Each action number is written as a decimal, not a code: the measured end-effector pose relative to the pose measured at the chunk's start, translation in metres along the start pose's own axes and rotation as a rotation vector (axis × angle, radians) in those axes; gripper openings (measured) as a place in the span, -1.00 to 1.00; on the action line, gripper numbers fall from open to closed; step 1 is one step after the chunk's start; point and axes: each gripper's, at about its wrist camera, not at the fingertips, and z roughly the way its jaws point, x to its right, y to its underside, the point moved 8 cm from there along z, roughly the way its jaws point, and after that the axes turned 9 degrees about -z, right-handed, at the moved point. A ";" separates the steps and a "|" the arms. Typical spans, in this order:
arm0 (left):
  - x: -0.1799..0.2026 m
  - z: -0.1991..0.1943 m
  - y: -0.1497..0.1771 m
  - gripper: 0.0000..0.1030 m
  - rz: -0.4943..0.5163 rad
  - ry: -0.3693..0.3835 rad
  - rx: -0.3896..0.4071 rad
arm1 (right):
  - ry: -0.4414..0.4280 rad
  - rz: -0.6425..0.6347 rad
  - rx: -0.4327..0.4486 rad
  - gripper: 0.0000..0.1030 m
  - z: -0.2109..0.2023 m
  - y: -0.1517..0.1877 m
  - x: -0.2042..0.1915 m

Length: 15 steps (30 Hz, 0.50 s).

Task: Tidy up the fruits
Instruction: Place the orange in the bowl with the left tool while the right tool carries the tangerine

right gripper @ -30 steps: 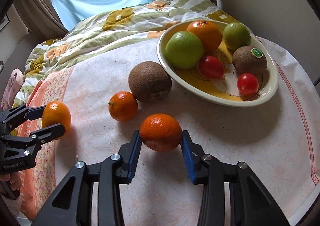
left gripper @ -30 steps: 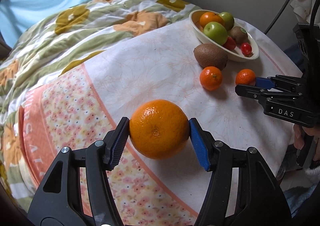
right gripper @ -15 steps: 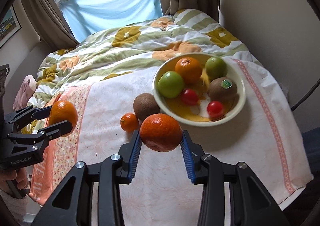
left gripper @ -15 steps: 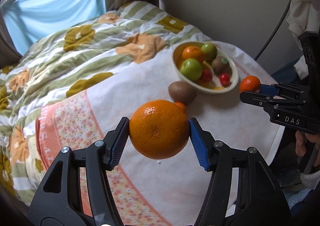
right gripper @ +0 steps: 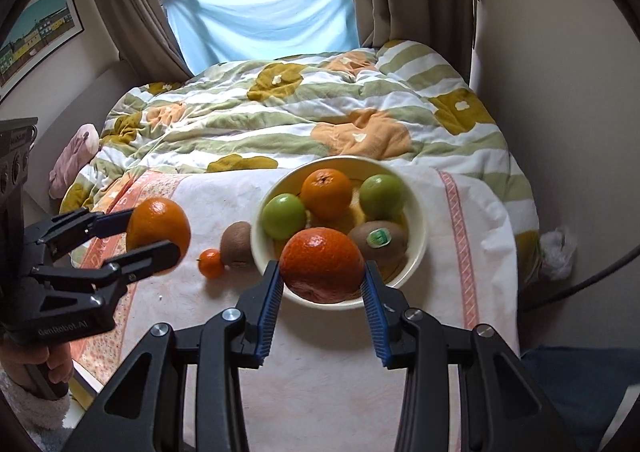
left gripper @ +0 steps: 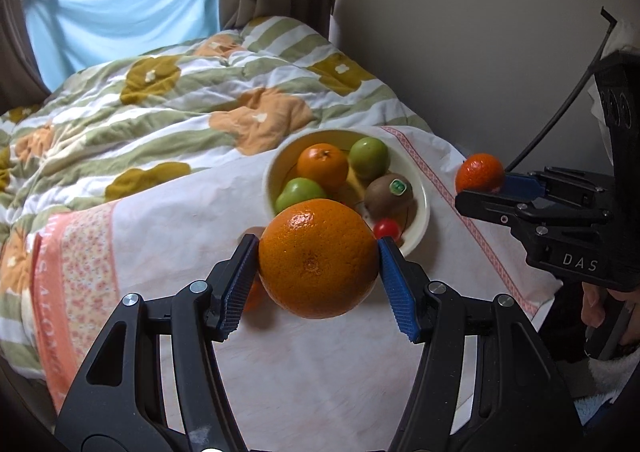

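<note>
My left gripper (left gripper: 318, 266) clamps its jaws on a large, glossy, dimpled orange (left gripper: 318, 258) held in the air before the cream bowl (right gripper: 416, 212), while my right gripper (right gripper: 322, 286) grips a darker, reddish tangerine (right gripper: 322, 270) above the bowl's near rim.

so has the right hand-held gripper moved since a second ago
Yes. The right hand-held gripper has lifted its orange off the cloth and now holds it up in front of the bowl.
</note>
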 end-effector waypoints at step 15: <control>0.033 0.100 0.008 0.24 -0.017 -0.093 -0.070 | -0.079 -0.069 -0.034 -0.28 0.045 -0.012 0.056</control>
